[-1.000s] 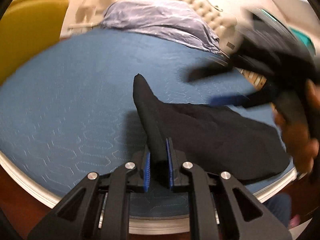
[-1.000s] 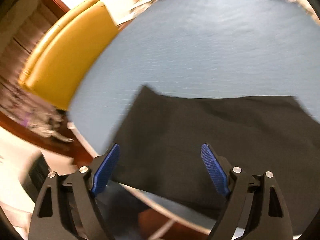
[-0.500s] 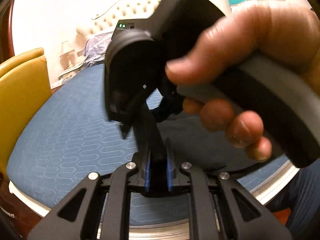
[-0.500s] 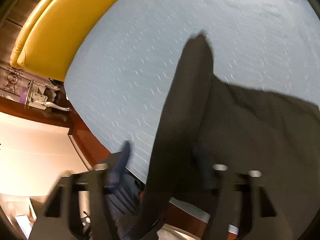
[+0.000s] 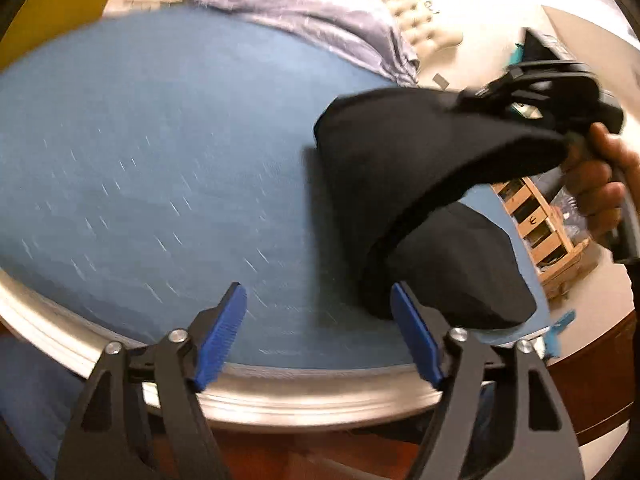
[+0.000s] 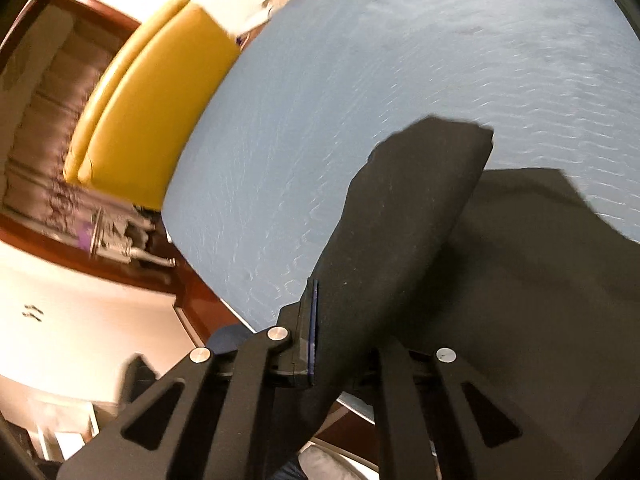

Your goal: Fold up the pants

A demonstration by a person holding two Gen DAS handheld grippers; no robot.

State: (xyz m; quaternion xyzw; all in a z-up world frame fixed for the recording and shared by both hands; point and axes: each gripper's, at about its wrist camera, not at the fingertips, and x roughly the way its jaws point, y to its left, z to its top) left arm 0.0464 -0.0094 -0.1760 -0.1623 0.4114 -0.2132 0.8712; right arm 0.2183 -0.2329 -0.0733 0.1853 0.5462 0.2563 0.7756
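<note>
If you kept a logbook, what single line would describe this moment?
left claw: open, empty | right claw: shut on black pants, lifting a flap | pants partly on blue mattress

The black pants (image 5: 404, 168) are matt, soft cloth. The blue mattress (image 5: 168, 152) has a quilted fabric cover with a faint sheen. The gripper pads (image 5: 220, 336) are ribbed blue plastic on matt black arms with shiny metal screws.

The left gripper (image 5: 318, 330) sits at lower centre of its view, blue pads spread wide apart. The right gripper (image 6: 340, 340), hand-held at upper right, pinches black pants (image 5: 420, 168).
</note>
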